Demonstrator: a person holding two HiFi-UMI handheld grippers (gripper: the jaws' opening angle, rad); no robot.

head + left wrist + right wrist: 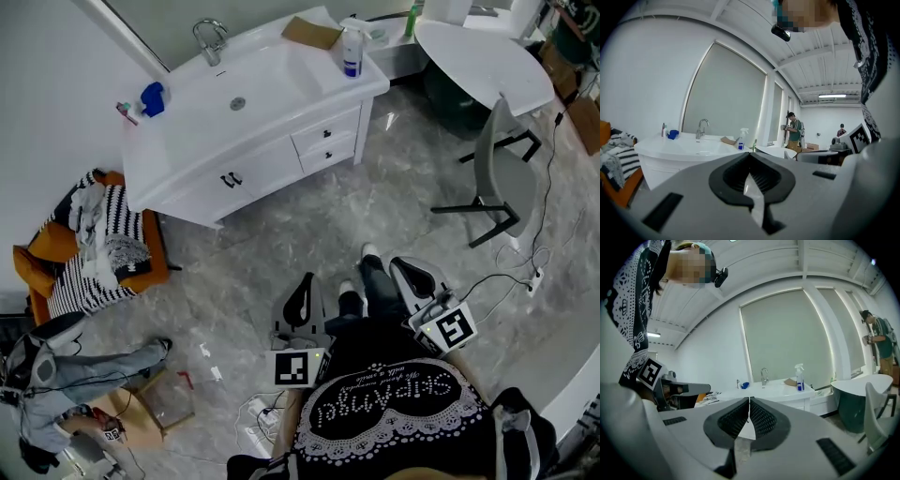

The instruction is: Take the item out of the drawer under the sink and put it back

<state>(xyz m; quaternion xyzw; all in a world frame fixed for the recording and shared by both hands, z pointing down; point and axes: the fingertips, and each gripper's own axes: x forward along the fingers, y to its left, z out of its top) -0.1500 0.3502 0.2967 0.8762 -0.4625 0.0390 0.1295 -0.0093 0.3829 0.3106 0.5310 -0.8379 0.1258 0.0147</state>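
The white sink cabinet (pixel 246 159) stands against the wall across the floor from me, and its two small drawers (pixel 327 141) on the right side are closed. No drawer item is visible. My left gripper (pixel 304 279) is held low in front of the person's body with its jaws together and nothing between them. Beside it, my right gripper (pixel 397 264) is also shut and empty. Both point toward the cabinet from well short of it. The left gripper view shows the cabinet (pixel 665 161) beyond the left gripper (pixel 750 154); the right gripper view shows the cabinet (pixel 787 393) past the right gripper (pixel 749 399).
On the counter stand a spray bottle (pixel 352 52), a faucet (pixel 211 39), a blue cup (pixel 153 97) and a cardboard piece (pixel 312 33). A grey chair (pixel 495 173) and a white tub (pixel 483 58) are at the right. An orange seat with clothes (pixel 94 248) is at the left. Cables lie on the floor.
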